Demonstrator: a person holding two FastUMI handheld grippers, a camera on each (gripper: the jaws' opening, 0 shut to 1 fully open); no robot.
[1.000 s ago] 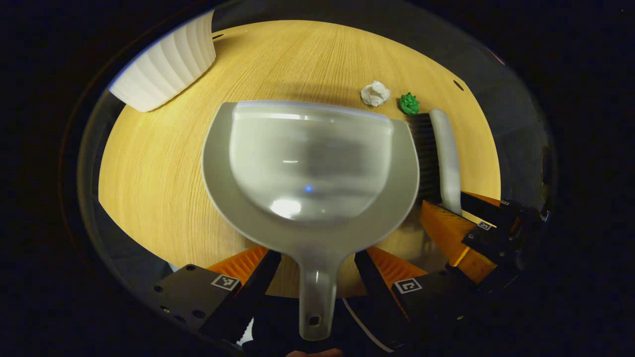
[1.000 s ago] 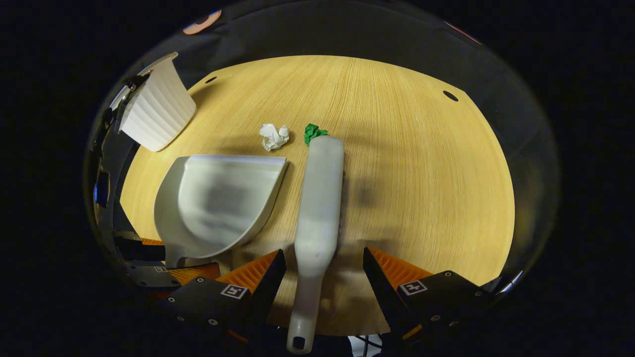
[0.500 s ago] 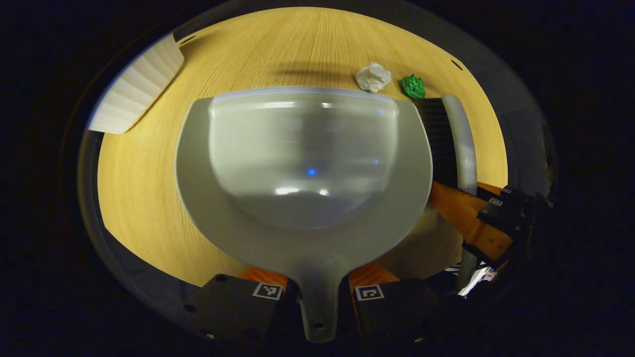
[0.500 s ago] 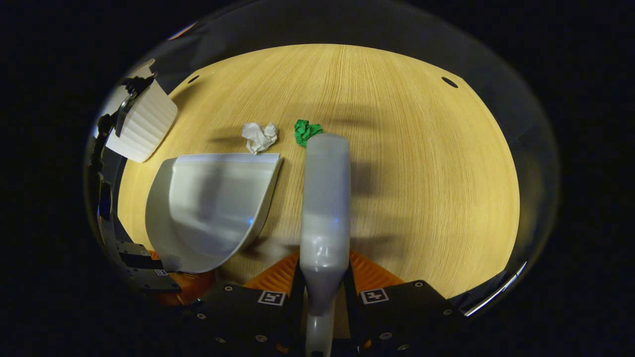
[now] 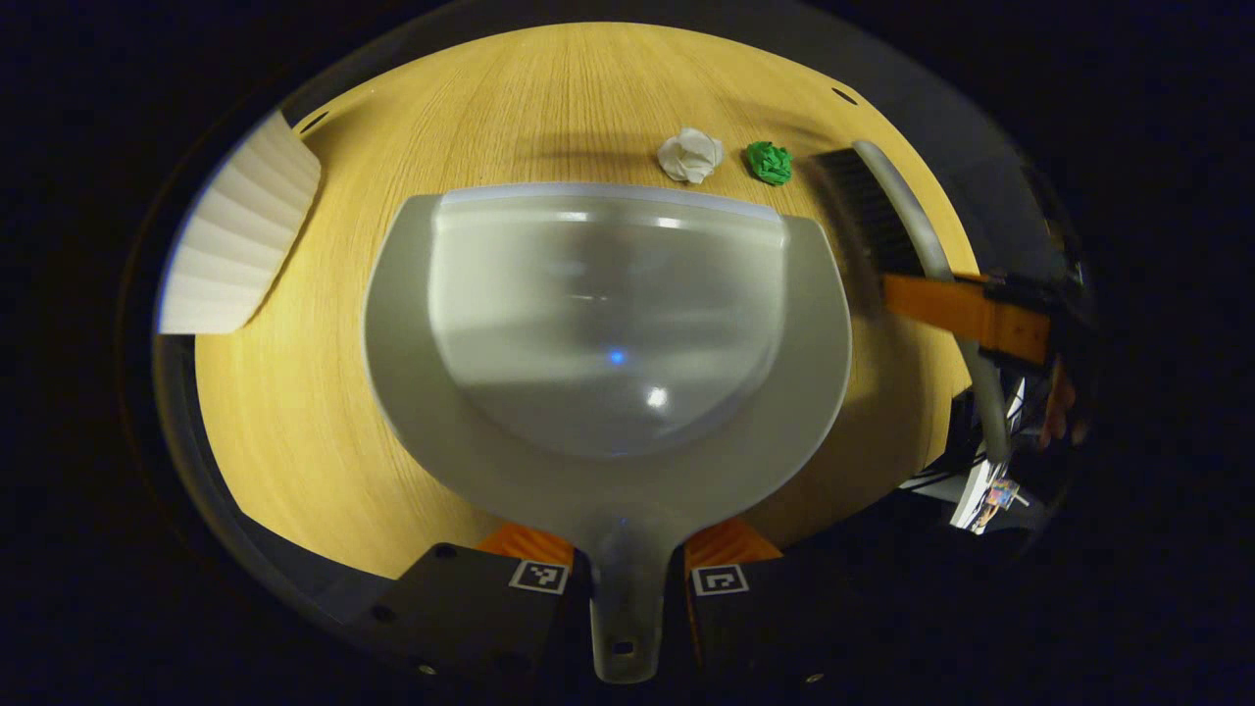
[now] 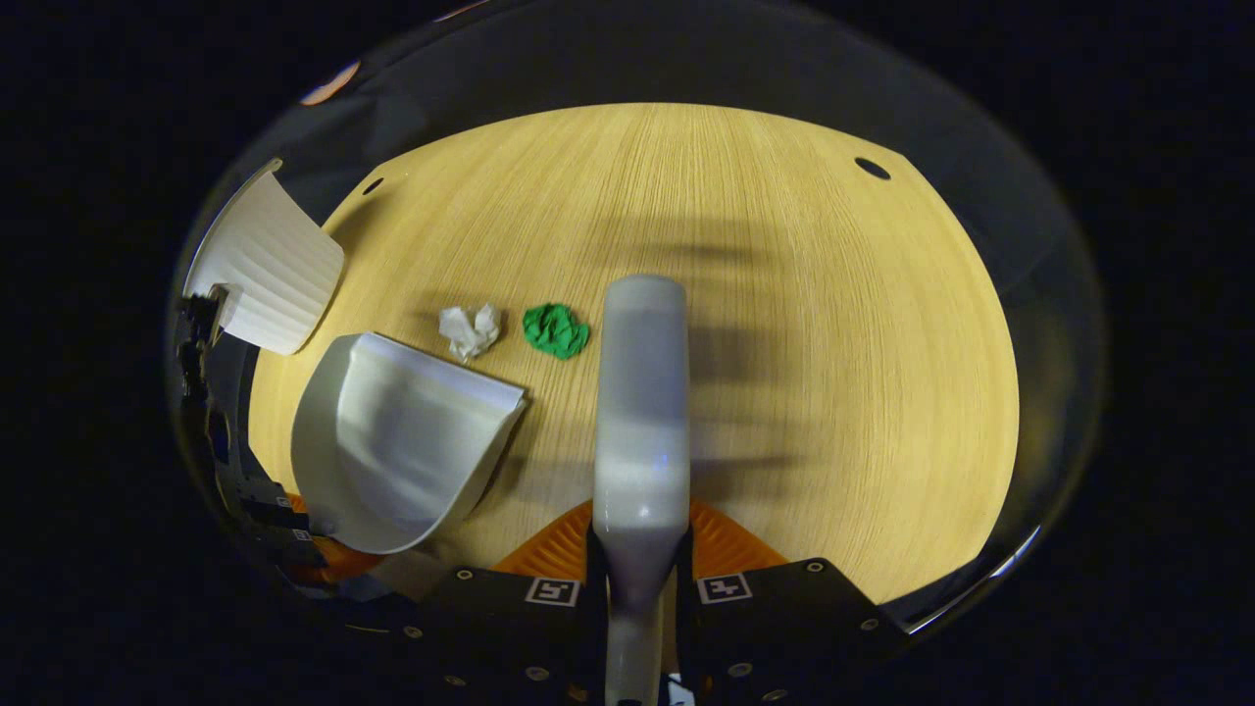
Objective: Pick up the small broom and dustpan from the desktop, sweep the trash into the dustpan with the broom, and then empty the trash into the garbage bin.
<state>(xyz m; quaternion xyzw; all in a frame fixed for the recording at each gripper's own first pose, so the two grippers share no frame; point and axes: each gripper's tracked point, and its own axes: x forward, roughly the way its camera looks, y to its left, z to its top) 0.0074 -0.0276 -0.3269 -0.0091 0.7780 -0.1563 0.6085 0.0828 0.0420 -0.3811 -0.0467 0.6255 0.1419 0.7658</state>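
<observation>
Progress: both tools gripped; sweeping and emptying remain.
Left gripper [image 5: 627, 579]: clamped on dustpan [image 5: 608, 333] handle.
Right gripper [image 6: 637, 588]: clamped on broom [image 6: 642, 412] handle.
Trash: white wad [image 6: 469, 330], green wad [image 6: 556, 329] just beyond dustpan lip.
Garbage bin [image 5: 240, 250]: far left.

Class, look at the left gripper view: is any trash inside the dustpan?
No, the dustpan is empty; white paper and green wad lie beyond its lip.

No readable text, brand or number is being shown; only small square black-and-white coded markers [image 5: 538, 577] are being displayed on the hand-held gripper bodies, lower centre of both views.
</observation>
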